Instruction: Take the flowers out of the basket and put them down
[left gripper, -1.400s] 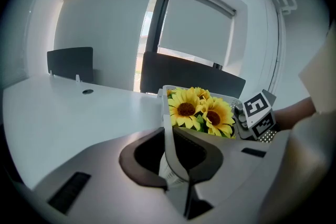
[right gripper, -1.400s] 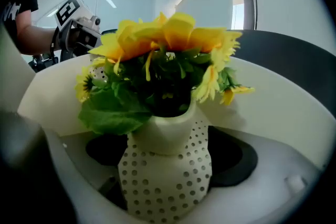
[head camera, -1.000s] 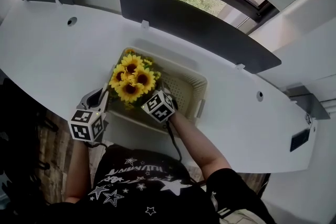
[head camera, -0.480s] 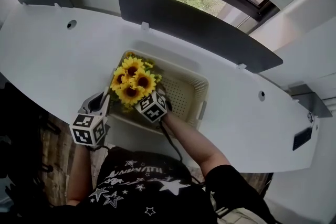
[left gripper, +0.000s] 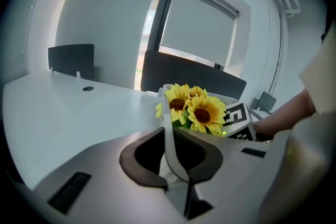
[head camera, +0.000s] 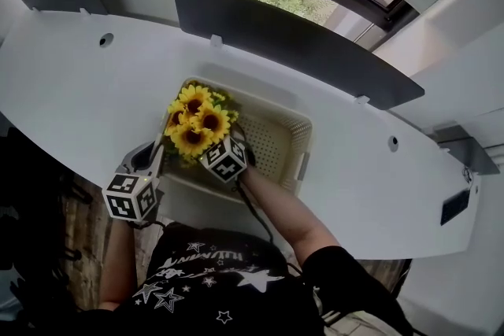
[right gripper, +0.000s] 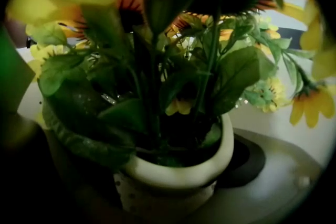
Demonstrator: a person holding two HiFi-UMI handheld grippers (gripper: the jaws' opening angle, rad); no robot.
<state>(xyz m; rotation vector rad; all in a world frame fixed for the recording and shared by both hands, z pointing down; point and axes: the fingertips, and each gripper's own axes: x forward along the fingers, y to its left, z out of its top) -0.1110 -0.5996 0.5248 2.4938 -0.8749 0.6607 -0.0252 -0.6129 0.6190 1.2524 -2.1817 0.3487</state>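
Note:
A bunch of yellow sunflowers (head camera: 197,122) stands in a cream pot (right gripper: 178,170) at the left end of a cream perforated basket (head camera: 303,142). My left gripper (head camera: 153,155) is shut on the basket's left wall (left gripper: 168,123), whose thin rim runs up between the jaws. My right gripper (head camera: 227,144) reaches into the basket under the blooms. Its jaws have just been opening and stand wide on either side of the pot, with a gap at the right pad (right gripper: 249,157). Leaves and stems (right gripper: 173,71) fill the right gripper view.
The basket sits near the front edge of a curved white table (head camera: 87,90). Dark divider panels (head camera: 291,39) stand along the back edge, with a window behind. Cable holes (head camera: 105,38) dot the tabletop. My right gripper's marker cube (left gripper: 239,120) shows beside the flowers.
My right gripper has moved a little left, closer in under the sunflowers. The left gripper and the basket have stayed put.

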